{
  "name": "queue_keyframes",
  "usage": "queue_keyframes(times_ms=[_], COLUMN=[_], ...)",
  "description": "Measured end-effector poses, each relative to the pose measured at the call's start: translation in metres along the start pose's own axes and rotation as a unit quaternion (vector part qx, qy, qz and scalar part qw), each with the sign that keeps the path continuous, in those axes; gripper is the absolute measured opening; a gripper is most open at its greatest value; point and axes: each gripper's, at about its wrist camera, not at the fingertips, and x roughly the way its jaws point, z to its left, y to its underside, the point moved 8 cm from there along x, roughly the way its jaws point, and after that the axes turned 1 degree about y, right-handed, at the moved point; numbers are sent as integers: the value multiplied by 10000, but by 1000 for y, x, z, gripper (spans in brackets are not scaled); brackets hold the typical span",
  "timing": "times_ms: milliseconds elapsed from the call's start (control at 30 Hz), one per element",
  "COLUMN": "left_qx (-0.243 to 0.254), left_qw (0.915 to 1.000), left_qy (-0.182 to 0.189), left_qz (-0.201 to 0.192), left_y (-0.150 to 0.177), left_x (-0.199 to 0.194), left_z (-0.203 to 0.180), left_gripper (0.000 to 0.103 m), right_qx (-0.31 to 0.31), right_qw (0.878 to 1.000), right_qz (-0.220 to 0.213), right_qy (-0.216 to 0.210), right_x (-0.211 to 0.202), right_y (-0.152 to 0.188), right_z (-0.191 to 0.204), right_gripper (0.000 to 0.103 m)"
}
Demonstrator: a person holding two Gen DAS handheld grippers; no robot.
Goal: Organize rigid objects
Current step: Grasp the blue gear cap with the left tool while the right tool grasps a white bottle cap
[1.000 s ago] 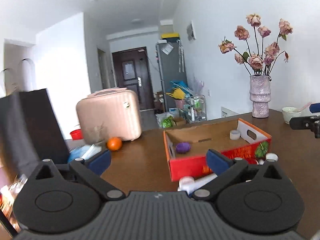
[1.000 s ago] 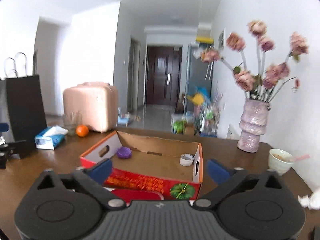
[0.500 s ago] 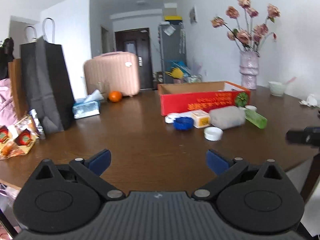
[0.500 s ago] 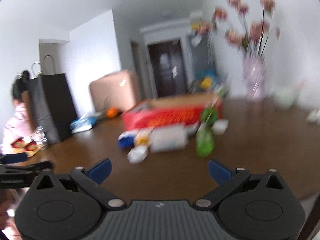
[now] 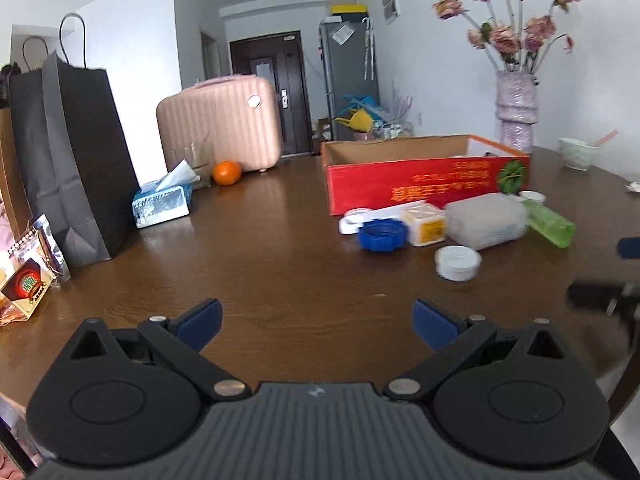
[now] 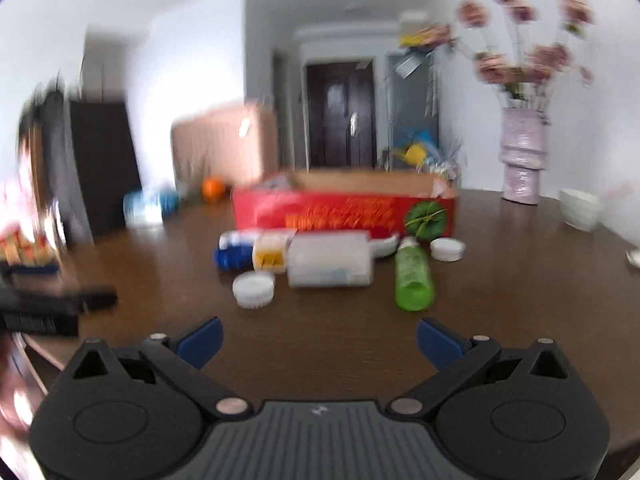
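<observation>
Both grippers hover low over the near part of the brown table (image 5: 248, 264), and both are empty. The left gripper (image 5: 316, 322) has its blue fingers spread wide with nothing between them, and the right gripper (image 6: 318, 340) is the same.

The things to organize lie in a loose group on the table, just in front of the red cardboard box (image 5: 424, 184), whose top is open. From the left view I see a blue cap (image 5: 383, 234), a small yellow-and-white box (image 5: 425, 224), a translucent plastic case (image 5: 486, 220), a white round lid (image 5: 458, 263) and a green bottle (image 5: 550, 224) lying on its side.

The relation that matters is this: for the left gripper the whole group lies ahead and to the right, well apart from the fingers. For the right gripper the group is almost straight ahead. The green bottle (image 6: 414, 278) lies with its long axis pointing nearly along the line of the right fingers (cap end toward the box, base toward the gripper), and it sits a little right of the center line. The white round lid (image 6: 254, 289) is the nearest piece, a little left of center.

So I judge the right gripper is better placed for the first pick. The right view is blurred, so small details there are uncertain.
</observation>
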Motion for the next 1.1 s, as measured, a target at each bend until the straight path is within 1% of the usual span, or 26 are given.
queue_keyframes(times_ms=[33, 67, 100, 133, 167, 233, 333, 400, 433, 467, 500, 533, 567, 633, 700, 733, 767, 833, 933, 1033, 1100], left_qx=[17, 63, 139, 171, 161, 89, -34, -77, -108, -148, -176, -162, -119, -75, -75, -55, -29, 27, 122, 44, -100], left_qw=[10000, 9999, 9996, 9993, 9990, 9978, 9946, 9916, 9890, 9856, 9834, 9823, 9820, 9827, 9824, 9823, 9826, 9840, 9869, 9904, 9914], left_qy=[46, 115, 235, 316, 385, 610, 933, 1172, 1339, 1527, 1622, 1660, 1654, 1560, 1548, 1562, 1530, 1466, 1323, 1165, 1071], left_qz=[25, 46, 98, 133, 161, 258, 450, 540, 612, 711, 793, 849, 906, 994, 1042, 1033, 1053, 1012, 912, 748, 740], left_y=[-2, -4, -6, -8, -10, -16, -25, -32, -35, -39, -42, -45, -47, -49, -50, -51, -50, -49, -48, -45, -39], left_x=[7, 13, 21, 27, 33, 47, 70, 86, 94, 104, 113, 122, 131, 148, 160, 163, 165, 165, 152, 123, 100], left_z=[4, 6, 8, 9, 12, 15, 15, 6, 0, -6, -11, -16, -20, -29, -35, -38, -40, -44, -46, -42, -36], left_gripper=[103, 103, 103, 103, 103, 103, 103, 102, 99, 95, 92, 85, 75, 67, 65, 60, 52, 52, 52, 52, 52], right_qx=[-98, -103, -55, -29, -45, -92, 81, 201, 109, 21, -26, -2, 41, 126, 264, 325, 356, 396, 489, 515, 449], right_qw=[9998, 9991, 9985, 9977, 9970, 9960, 9961, 9957, 9954, 9951, 9956, 9955, 9953, 9955, 9954, 9952, 9951, 9953, 9951, 9958, 9969], right_qz=[112, 213, 309, 454, 579, 704, 779, 770, 833, 893, 853, 859, 864, 840, 819, 822, 825, 812, 807, 713, 574], right_qy=[-157, -355, -459, -510, -520, -547, -415, -485, -465, -414, -380, -395, -434, -411, -413, -413, -407, -351, -279, -265, -281], right_x=[11, 23, 35, 49, 62, 88, 117, 125, 130, 133, 131, 129, 124, 112, 100, 94, 89, 81, 74, 66, 57], right_y=[-3, -7, -11, -14, -17, -21, -28, -33, -32, -31, -31, -31, -29, -26, -22, -19, -17, -12, -7, -9, -13], right_z=[9, 19, 26, 34, 39, 50, 49, 48, 49, 48, 45, 42, 37, 26, 15, 10, 7, -1, -10, -14, -12], right_gripper=[103, 102, 100, 91, 78, 66, 65, 59, 45, 40, 39, 39, 39, 39, 39, 39, 39, 39, 39, 39, 39])
